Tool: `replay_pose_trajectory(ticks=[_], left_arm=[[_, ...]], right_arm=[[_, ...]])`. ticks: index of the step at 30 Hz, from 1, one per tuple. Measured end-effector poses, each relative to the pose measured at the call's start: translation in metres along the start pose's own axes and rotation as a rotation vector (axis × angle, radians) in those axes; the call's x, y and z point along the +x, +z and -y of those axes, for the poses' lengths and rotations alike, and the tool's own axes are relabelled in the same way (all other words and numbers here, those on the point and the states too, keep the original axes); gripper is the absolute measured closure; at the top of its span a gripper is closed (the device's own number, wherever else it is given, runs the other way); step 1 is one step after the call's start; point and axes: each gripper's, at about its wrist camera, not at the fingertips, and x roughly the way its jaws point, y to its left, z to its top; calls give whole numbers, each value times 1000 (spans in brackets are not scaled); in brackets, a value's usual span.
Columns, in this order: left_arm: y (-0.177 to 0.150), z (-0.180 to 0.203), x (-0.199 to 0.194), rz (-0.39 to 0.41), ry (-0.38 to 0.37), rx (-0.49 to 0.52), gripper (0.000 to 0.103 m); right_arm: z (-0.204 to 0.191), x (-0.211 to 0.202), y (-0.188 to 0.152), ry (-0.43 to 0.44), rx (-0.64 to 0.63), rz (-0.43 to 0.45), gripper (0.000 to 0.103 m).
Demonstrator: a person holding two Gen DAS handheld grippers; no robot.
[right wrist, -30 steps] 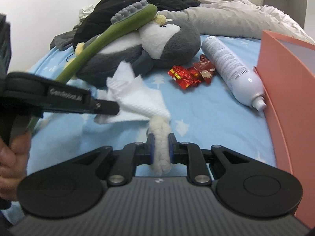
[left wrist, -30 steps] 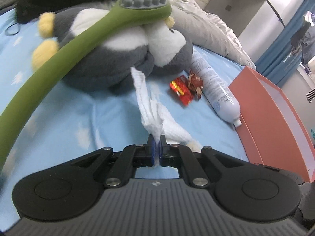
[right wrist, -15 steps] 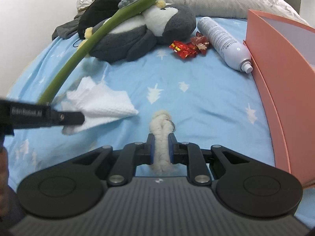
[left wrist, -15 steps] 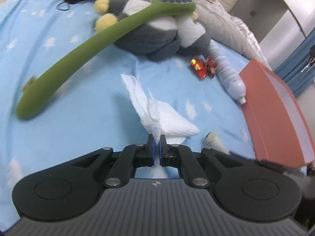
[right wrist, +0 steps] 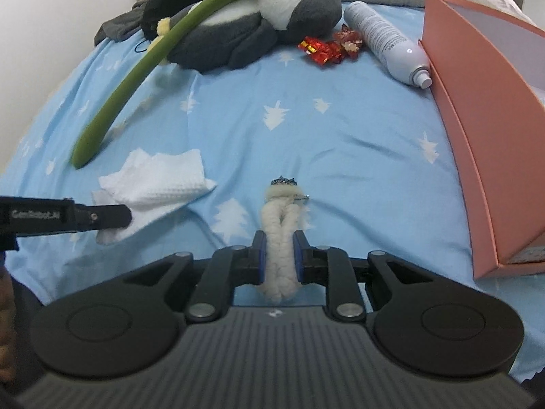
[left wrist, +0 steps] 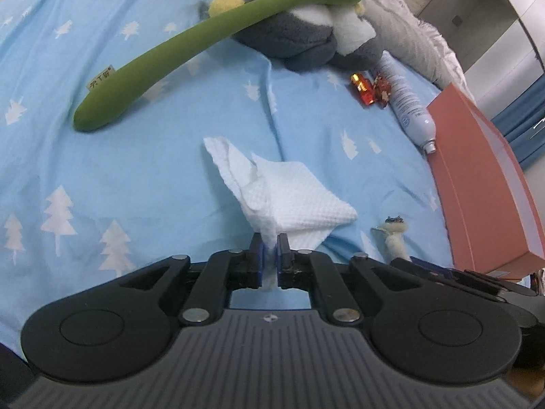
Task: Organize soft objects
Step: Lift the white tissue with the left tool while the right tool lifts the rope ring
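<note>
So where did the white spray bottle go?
The white spray bottle lies on its side on the blue bed sheet at the upper right of the right wrist view, between the red candy wrappers and the pink box.

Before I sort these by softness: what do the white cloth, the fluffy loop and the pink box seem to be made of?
White cloth: thin waffle-textured fabric or paper towel, matte, creased and limp. Fluffy loop: cream fleece-like pile, probably a hair tie, with a small blue trim. Pink box: rigid, likely cardboard, smooth matte walls with straight edges.
</note>
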Motion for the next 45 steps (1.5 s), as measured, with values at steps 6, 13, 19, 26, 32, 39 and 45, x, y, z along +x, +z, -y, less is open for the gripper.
replay_pose_trajectory(ticks=[6,13,19,26,32,39,45], left_arm=[[2,5,-2,20,18,44,39],[7,15,7,32,22,116,30],[4,27,22,38,77,209,23],[-3,32,40,42,118,273,22],[-7,36,45,71,148,323,25],[-3,29,41,101,160,304,68],[9,21,23,120,107,218,83]], right_arm=[[3,0,1,0,27,-20,55],[4,9,5,0,13,-21,50],[4,20,8,-7,8,-15,57],[-2,21,9,-17,-48,-15,82],[2,15,9,-6,-31,-12,83],[10,7,8,-14,2,-3,83],[16,-3,8,-20,19,13,83]])
